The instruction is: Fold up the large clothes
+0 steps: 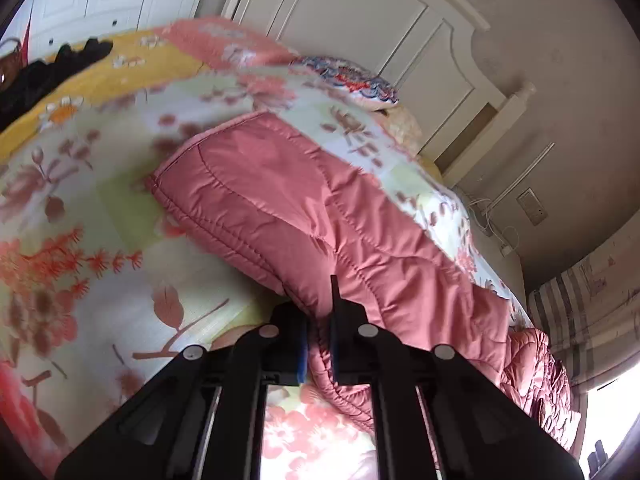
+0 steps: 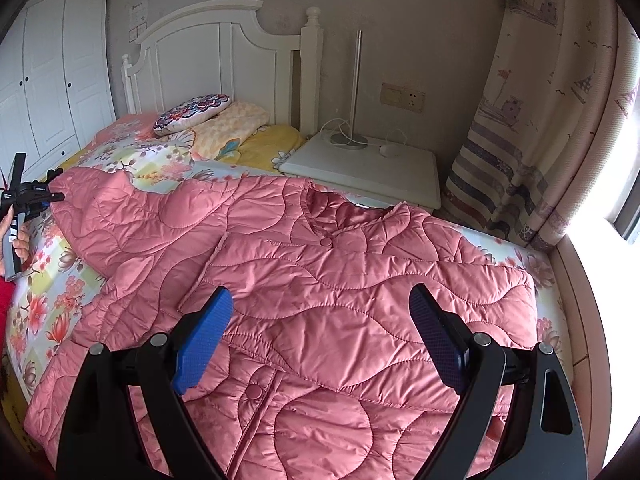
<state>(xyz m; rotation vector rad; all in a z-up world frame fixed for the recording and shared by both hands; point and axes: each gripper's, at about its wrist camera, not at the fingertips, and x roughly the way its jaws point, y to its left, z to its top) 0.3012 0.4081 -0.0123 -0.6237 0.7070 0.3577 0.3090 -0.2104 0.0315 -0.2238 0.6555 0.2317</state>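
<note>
My left gripper is clenched on the pink jacket's sleeve — lifted off the bedspread; my right gripper hangs released above the jacket's front.

One pink jacket, two pillows, one nightstand.

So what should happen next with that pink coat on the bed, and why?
Probably the left tool should carry the sleeve it pinches across onto the chest of the pink quilted jacket. That sleeve is lifted off the floral bedspread, while the right tool hovers open above the flat front, gripping nothing.
</note>
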